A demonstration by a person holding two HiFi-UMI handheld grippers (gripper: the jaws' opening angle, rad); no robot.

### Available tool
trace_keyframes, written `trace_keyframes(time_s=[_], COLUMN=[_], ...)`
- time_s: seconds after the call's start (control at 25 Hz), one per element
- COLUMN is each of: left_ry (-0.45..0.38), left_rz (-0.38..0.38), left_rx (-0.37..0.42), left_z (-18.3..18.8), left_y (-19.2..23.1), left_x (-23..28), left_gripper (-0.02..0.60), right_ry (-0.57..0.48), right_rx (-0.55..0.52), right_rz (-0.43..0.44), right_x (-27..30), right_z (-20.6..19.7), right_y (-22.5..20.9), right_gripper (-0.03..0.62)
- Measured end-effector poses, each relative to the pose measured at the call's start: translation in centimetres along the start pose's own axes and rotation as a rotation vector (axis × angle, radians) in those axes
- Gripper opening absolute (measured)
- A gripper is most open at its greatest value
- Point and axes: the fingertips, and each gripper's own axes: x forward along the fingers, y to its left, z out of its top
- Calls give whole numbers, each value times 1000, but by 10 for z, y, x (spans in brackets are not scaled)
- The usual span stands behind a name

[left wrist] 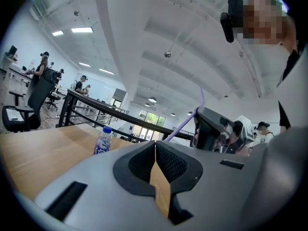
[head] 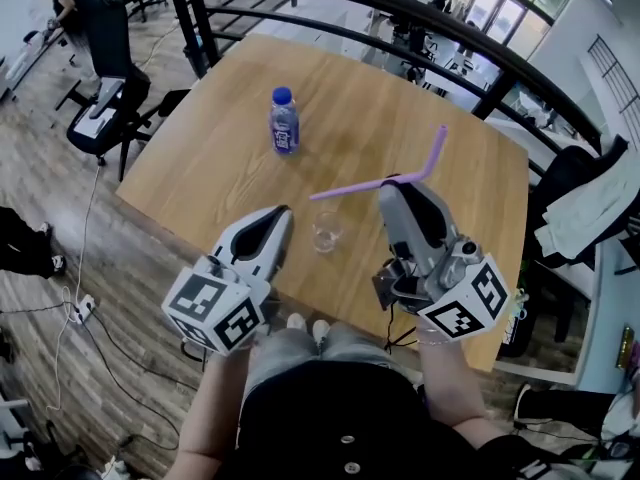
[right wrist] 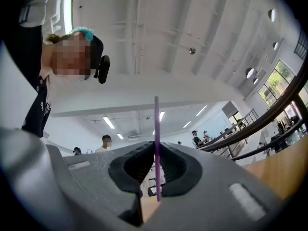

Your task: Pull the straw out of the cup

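My right gripper is shut on a purple bendy straw and holds it in the air, clear of the cup. The straw lies almost level, its long end pointing left and its bent end rising at the right. The right gripper view shows the straw pinched upright between the two pads of the right gripper. The clear plastic cup stands on the wooden table between the grippers. My left gripper hovers left of the cup, shut on nothing; in its own view the left gripper has its pads together.
A small water bottle with a blue cap stands farther back on the table, also seen as the bottle in the left gripper view. A black railing curves behind the table. An office chair is at the left.
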Motion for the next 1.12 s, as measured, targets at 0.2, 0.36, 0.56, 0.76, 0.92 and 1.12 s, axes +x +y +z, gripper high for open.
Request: trace_keyframes(time_s=[0.2, 0.36, 0.56, 0.76, 0.92, 1.12], left_ry=[2, 6, 7, 8, 19, 25], left_rz=[-21, -24, -17, -15, -18, -20], left_rx=[1, 10, 3, -3, -2, -7], left_z=[0, -1, -3, -4, -6, -7], left_y=[-1, -1, 0, 0, 2, 3], left_x=[1, 0, 0, 1, 3, 3], left_gripper=[20, 20, 20, 20, 20, 20], right_ry=[-40, -48, -51, -49, -47, -54], right_rx=[32, 50, 92, 97, 97, 90], right_rz=[-33, -34, -41, -30, -25, -18], right_x=[-6, -9, -11, -10, -8, -8], right_z=[-1, -4, -8, -12, -13, -12], right_y=[-6, -8, -13, -13, -13, -13], right_gripper=[32, 32, 32, 32, 32, 32])
